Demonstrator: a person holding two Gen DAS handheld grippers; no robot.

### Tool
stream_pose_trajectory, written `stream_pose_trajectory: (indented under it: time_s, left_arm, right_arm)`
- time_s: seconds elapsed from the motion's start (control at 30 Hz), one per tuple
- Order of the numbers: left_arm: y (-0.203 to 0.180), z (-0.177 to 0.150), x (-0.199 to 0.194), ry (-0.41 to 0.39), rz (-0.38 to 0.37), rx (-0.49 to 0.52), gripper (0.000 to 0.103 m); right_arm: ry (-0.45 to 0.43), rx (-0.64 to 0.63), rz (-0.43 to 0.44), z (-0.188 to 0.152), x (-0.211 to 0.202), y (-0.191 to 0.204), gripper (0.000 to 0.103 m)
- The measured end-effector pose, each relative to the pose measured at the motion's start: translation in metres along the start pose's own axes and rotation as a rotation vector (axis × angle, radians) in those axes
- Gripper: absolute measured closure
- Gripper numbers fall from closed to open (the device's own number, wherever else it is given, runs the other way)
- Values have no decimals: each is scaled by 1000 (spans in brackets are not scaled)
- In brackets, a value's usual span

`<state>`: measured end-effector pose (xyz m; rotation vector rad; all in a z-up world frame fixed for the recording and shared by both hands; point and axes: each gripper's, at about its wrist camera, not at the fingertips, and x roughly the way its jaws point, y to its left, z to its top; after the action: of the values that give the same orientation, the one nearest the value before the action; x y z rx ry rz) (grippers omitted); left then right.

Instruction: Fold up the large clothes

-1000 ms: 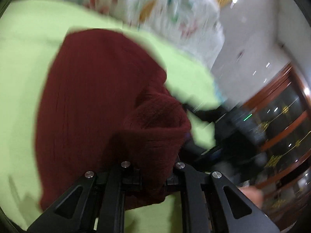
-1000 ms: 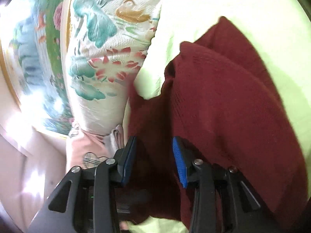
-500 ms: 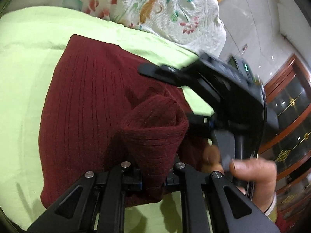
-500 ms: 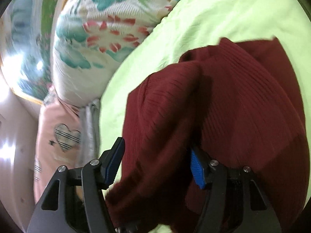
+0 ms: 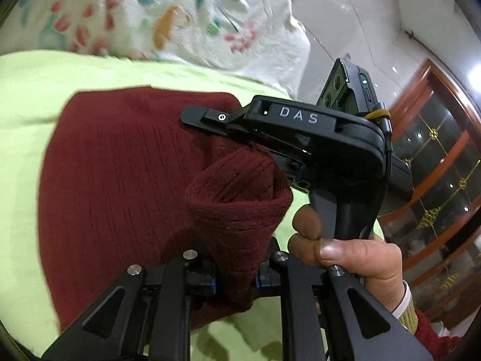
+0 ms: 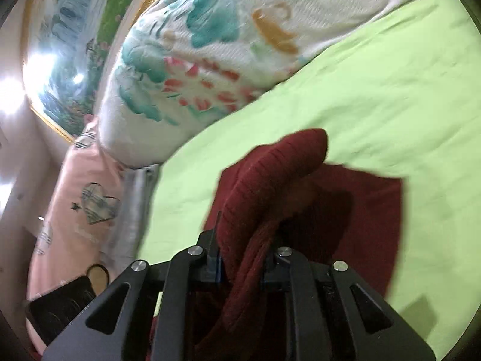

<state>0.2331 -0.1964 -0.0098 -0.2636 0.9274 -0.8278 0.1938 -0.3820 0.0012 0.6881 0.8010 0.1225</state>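
A dark red ribbed knit sweater (image 5: 114,180) lies on a light green bedsheet (image 5: 27,90). My left gripper (image 5: 234,282) is shut on a bunched fold of the sweater, which rises as a thick roll between its fingers. My right gripper (image 6: 240,267) is shut on another lifted fold of the sweater (image 6: 270,180), which arches up over the flat part. The right gripper also shows in the left wrist view (image 5: 300,138), held by a hand, close above the sweater's right side.
A white quilt with a floral print (image 6: 216,48) is piled at the far edge of the sheet (image 6: 375,96). A pink pillow with a heart (image 6: 84,201) lies beside it. A wooden glass-door cabinet (image 5: 436,165) stands to the right.
My right gripper has closed from open onto the sweater fold. It has also moved closer to the left gripper. The left gripper keeps its hold.
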Motion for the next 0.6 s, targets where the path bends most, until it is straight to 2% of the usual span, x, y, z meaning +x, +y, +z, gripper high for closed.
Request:
stream_pose_trajectory:
  time_s: [0.07,0.13,0.2,0.27,0.33,0.37,0.4,0.47,0.53,0.6]
  left_arm:
    - [3,-5,21,44,0,-12,87]
    - [15,-13,47,116,-26,-86,87]
    - [19,-17,51,124,-31,-102,87]
    - [17,-16,44,117,-25,-80,82]
    - [16,-13,37,140,-37,-83,76]
    - [17,-13,31,142,-44,-88,69]
    - [17,-14,24,139,-51,-91,63]
    - [21,-18,1,115,-50,-100,56]
    - [26,-21,-20,98,-64,-114,53]
    - [34,-21,-44,72,-32,-122,41]
  right_arm:
    - [25,32,-60,-6,1,-27,86]
    - [66,70,-113,-16,10,-54,86]
    - [80,90,-114,-23,15,-67,86]
    - [55,98,-75,-26,14,-72,85]
    - [54,83,-83,-26,16,-69,85]
    - [55,69,-90,-25,16,-67,85]
    - [56,59,-96,-25,17,-64,85]
    - [58,42,-109,-25,15,-61,84]
    - [57,19,-131,-27,12,-56,80]
    - [49,-12,-172,-29,7,-51,73]
